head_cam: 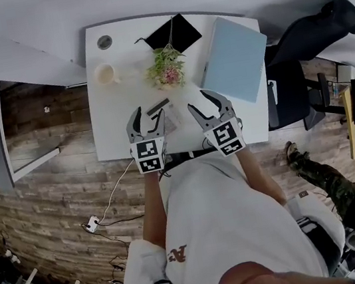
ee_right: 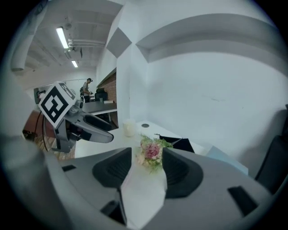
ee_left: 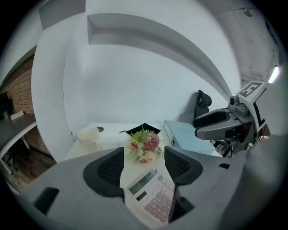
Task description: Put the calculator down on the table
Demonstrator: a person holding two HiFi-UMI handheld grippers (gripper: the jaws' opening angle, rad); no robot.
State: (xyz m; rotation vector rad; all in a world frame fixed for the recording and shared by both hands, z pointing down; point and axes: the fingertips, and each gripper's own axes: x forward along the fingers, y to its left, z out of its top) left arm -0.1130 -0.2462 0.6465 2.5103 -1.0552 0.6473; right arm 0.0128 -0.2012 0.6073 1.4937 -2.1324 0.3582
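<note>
White counter (head_cam: pixel 112 135), set against a pale wall over plank flooring, carries everything. Above its near edge, about midway along, the calculator (ee_left: pixel 150 195) hangs tilted, keys up, clamped in the left gripper (ee_left: pixel 144 152). Beside it the right gripper (ee_right: pixel 147 155) has its jaws apart, with only bare counter and the flowers (head_cam: pixel 167 69) between them, as far as I can tell. A cup (head_cam: pixel 106 73) stands toward the far left corner and a blue binder (head_cam: pixel 234 57) lies along the right edge. Best to level the calculator, lower it onto the bare patch short of the flowers, and let go only once it rests flat.
</note>
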